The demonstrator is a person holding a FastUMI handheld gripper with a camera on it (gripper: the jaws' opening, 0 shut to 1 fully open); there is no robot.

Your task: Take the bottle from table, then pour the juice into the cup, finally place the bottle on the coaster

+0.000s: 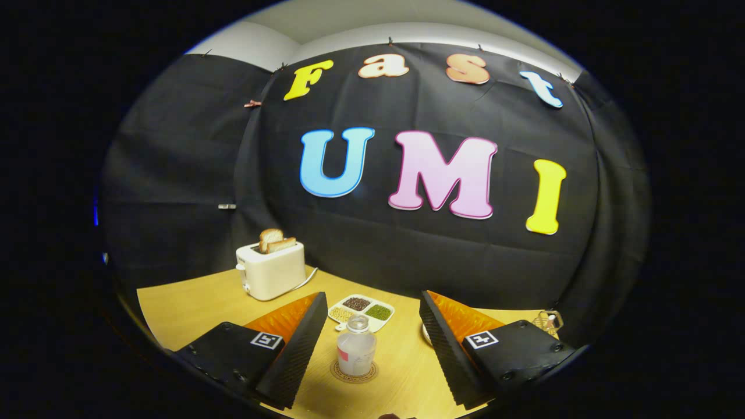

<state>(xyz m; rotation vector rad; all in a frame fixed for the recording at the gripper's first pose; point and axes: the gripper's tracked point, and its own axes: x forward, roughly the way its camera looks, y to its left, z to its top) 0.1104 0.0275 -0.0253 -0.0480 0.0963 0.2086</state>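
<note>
A small clear bottle with a cap and a pale label stands upright on a round coaster on the wooden table. It sits between my two fingers, apart from both. My gripper is open, with wide gaps on each side of the bottle. A clear glass cup shows partly behind the right finger, at the table's right edge.
A cream toaster with two bread slices stands at the back left. A white divided dish of grains and beans lies just beyond the bottle. A white rim peeks out beside the right finger. The booth's black cloth wall closes the back.
</note>
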